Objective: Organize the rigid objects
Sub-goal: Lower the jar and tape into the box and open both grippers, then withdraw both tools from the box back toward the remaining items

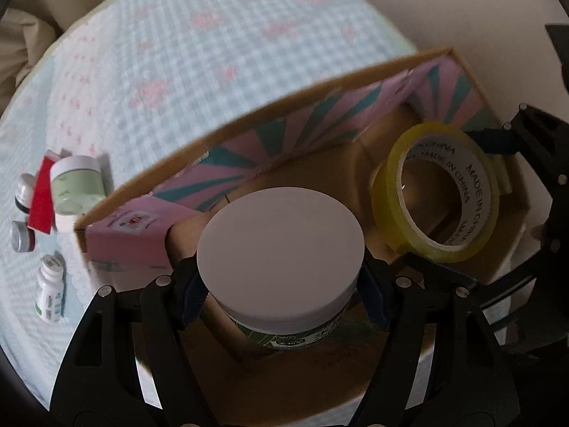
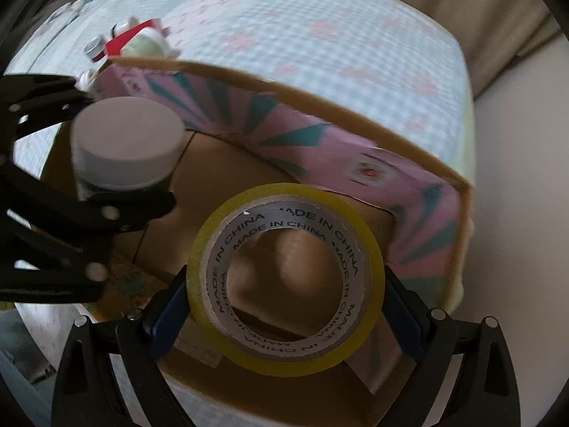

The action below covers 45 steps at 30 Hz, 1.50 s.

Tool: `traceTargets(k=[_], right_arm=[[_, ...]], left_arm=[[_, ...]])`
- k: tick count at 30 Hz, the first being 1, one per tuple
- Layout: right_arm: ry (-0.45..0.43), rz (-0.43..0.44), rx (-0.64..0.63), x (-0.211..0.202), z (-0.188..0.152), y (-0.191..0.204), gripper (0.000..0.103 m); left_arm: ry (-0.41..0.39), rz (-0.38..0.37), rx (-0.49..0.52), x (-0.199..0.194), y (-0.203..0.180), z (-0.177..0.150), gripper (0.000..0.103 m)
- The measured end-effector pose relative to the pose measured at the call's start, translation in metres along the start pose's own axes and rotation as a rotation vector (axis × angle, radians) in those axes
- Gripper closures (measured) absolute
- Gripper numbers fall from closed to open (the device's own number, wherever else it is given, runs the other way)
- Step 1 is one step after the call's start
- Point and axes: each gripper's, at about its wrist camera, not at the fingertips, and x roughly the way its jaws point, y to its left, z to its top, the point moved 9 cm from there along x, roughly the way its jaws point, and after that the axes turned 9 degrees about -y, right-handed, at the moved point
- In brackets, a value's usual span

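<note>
My left gripper (image 1: 281,295) is shut on a white-lidded jar (image 1: 281,252) with a green label and holds it over the open cardboard box (image 1: 213,131). My right gripper (image 2: 284,316) is shut on a yellow tape roll (image 2: 286,277), also over the box (image 2: 320,106). The tape roll shows in the left wrist view (image 1: 434,192) at the box's right end. The jar shows in the right wrist view (image 2: 128,142) at the left. A pink and teal carton (image 1: 249,149) lies along the box's far wall inside.
On the checked cloth (image 1: 177,35) left of the box lie a green jar (image 1: 76,185), a red card (image 1: 42,195), a small white bottle (image 1: 49,295) and two small pots (image 1: 21,236). The table edge is at the right, past the box.
</note>
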Motion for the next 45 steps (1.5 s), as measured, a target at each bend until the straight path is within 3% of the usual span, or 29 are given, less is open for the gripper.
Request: traceTargets(k=[3,4,5,7,10,15,25,37,45], right_arm=[[-0.035,0.000,-0.012,0.004,0.003,0.005,0.007],[-0.041,-0.001,-0.003,0.004,0.003,0.004,0.007],[-0.023,0.013,0.016,0.005,0.001,0.004,0.005],[-0.026,0.053,0.060,0.003,0.000,0.003,0.000],[-0.059,0.052,0.110,-0.009,-0.002,-0.004,0.000],[-0.026,-0.009,0.149,-0.019,-0.016,-0.013,0.000],[-0.067,-0.021,0.199,-0.051,-0.015,-0.015,0.000],[-0.139,-0.079,0.186,-0.103,0.021,0.013,0.000],[-0.210,-0.121,0.261,-0.162,0.050,0.048,0.000]], left_arm=[[0.011,-0.020,-0.007,-0.003,0.001,0.000,0.033],[-0.007,-0.021,-0.005,-0.010,0.001,0.003,0.027],[-0.027,-0.023,0.007,-0.018,0.001,0.007,0.000],[-0.062,-0.011,0.024,-0.028,0.003,0.012,0.000],[-0.026,-0.034,0.000,-0.027,0.007,0.004,0.000],[-0.014,-0.017,-0.022,-0.030,0.013,-0.004,0.000],[-0.052,-0.010,-0.019,-0.059,0.012,-0.003,0.000],[-0.184,-0.002,-0.011,-0.149,0.025,0.005,0.000],[-0.291,0.012,-0.043,-0.235,0.063,-0.026,0.000]])
